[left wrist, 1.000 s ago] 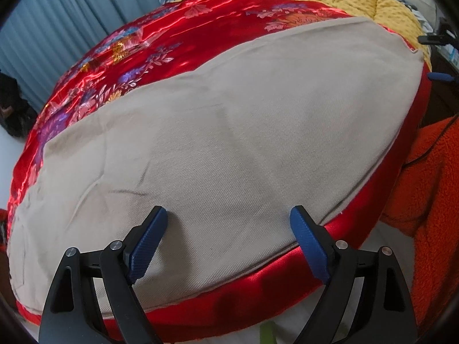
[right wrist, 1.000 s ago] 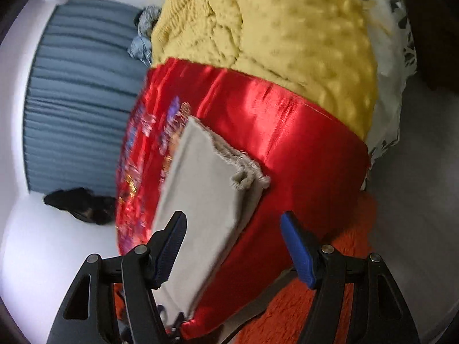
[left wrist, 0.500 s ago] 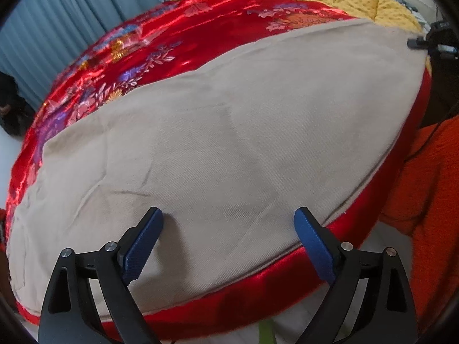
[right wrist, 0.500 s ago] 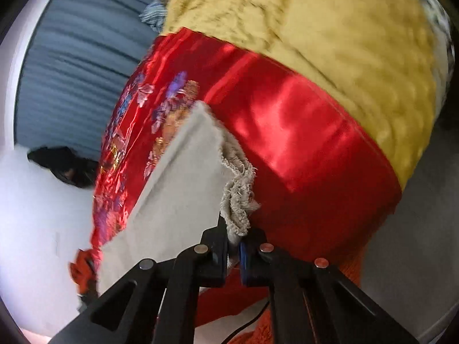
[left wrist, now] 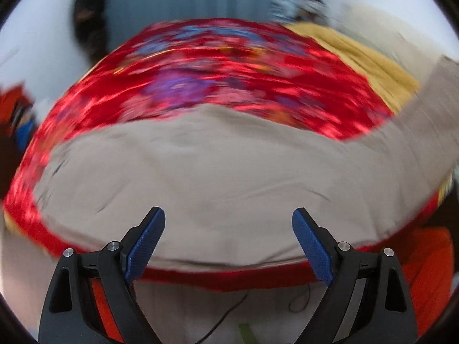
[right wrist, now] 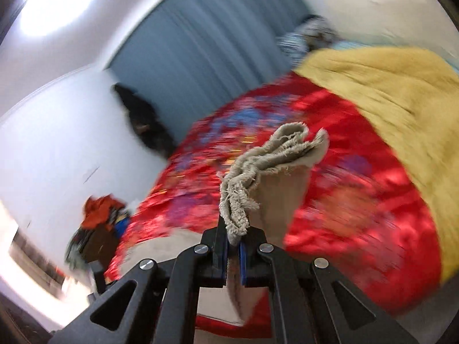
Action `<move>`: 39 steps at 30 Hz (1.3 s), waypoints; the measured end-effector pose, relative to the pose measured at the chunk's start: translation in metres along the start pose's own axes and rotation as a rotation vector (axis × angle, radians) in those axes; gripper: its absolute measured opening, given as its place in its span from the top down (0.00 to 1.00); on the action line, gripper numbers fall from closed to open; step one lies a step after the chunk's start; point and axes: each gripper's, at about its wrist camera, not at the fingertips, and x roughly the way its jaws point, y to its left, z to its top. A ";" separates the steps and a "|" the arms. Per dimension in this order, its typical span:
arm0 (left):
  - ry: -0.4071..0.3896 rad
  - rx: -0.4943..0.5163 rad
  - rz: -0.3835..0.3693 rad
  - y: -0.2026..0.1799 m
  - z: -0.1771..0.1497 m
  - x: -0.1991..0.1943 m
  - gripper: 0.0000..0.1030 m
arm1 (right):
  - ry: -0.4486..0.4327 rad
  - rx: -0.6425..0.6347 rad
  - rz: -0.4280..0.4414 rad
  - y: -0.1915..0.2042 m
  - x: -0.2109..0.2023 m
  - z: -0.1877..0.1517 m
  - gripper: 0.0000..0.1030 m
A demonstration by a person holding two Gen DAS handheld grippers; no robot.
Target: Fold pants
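Observation:
The beige pants [left wrist: 229,172] lie spread across a red flowered bedspread [left wrist: 229,71]. Their right end rises off the bed at the right edge of the left wrist view [left wrist: 439,109]. My left gripper [left wrist: 229,229] is open and empty, its blue pads over the near edge of the pants. My right gripper [right wrist: 233,243] is shut on the frayed hem of the pants [right wrist: 266,157] and holds it up above the bedspread [right wrist: 358,200]. The views are blurred by motion.
A yellow blanket [right wrist: 401,86] covers the far right of the bed. An orange rug [left wrist: 430,272] lies on the floor at the right. Blue curtains [right wrist: 200,43] and a dark shape [right wrist: 143,120] stand behind the bed. A clothes pile [right wrist: 100,215] sits at the left.
My right gripper closed on the pants hem and lifted it up off the bed. The left gripper stayed open and its view swung left.

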 end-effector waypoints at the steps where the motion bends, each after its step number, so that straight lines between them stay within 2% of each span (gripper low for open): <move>1: -0.005 -0.054 0.003 0.019 0.000 -0.005 0.11 | 0.014 -0.027 0.035 0.019 0.011 0.003 0.94; 4: -0.031 -0.153 0.020 0.057 -0.006 -0.015 0.11 | 0.057 -0.119 0.106 0.077 0.047 0.004 0.94; 7: -0.054 -0.210 0.045 0.083 -0.012 -0.022 0.11 | 0.119 -0.171 0.160 0.127 0.093 -0.010 0.94; 9: -0.057 -0.245 0.056 0.099 -0.016 -0.023 0.11 | 0.179 -0.204 0.201 0.165 0.138 -0.031 0.94; 13: -0.061 -0.295 0.075 0.124 -0.028 -0.025 0.11 | 0.266 -0.188 0.224 0.210 0.221 -0.092 0.91; 14: -0.061 -0.300 0.082 0.127 -0.030 -0.025 0.11 | 0.298 -0.162 0.235 0.214 0.241 -0.110 0.86; 15: -0.061 -0.309 0.092 0.133 -0.035 -0.027 0.11 | 0.357 -0.120 0.252 0.217 0.265 -0.137 0.76; 17: -0.062 -0.323 0.105 0.141 -0.041 -0.029 0.11 | 0.469 -0.045 0.301 0.210 0.292 -0.178 0.64; 19: -0.061 -0.340 0.115 0.149 -0.046 -0.031 0.11 | 0.574 0.001 0.334 0.202 0.301 -0.221 0.64; 22: -0.048 -0.348 0.109 0.151 -0.048 -0.026 0.11 | 0.610 -0.047 0.348 0.173 0.272 -0.250 0.64; 24: -0.041 -0.324 0.085 0.139 -0.045 -0.019 0.11 | 0.567 -0.085 0.293 0.142 0.240 -0.250 0.64; 26: -0.038 -0.264 0.039 0.115 -0.035 -0.011 0.11 | 0.501 -0.117 0.177 0.109 0.213 -0.239 0.64; 30: -0.025 -0.074 -0.063 0.048 -0.005 0.015 0.11 | 0.371 -0.263 -0.189 0.054 0.175 -0.201 0.64; 31: -0.027 -0.015 -0.053 0.029 0.002 0.027 0.11 | 0.344 -0.283 -0.235 0.049 0.171 -0.192 0.64; 33: -0.009 0.043 -0.017 0.008 0.009 0.049 0.11 | 0.296 -0.290 -0.250 0.044 0.167 -0.175 0.64; 35: 0.060 0.084 0.014 -0.005 0.008 0.079 0.11 | 0.282 -0.275 -0.233 0.042 0.176 -0.171 0.64; 37: 0.141 0.101 0.071 -0.004 0.000 0.100 0.16 | 0.302 -0.254 -0.198 0.044 0.191 -0.184 0.65; 39: 0.163 0.089 0.079 0.008 -0.011 0.106 0.15 | 0.358 -0.229 -0.164 0.040 0.208 -0.203 0.65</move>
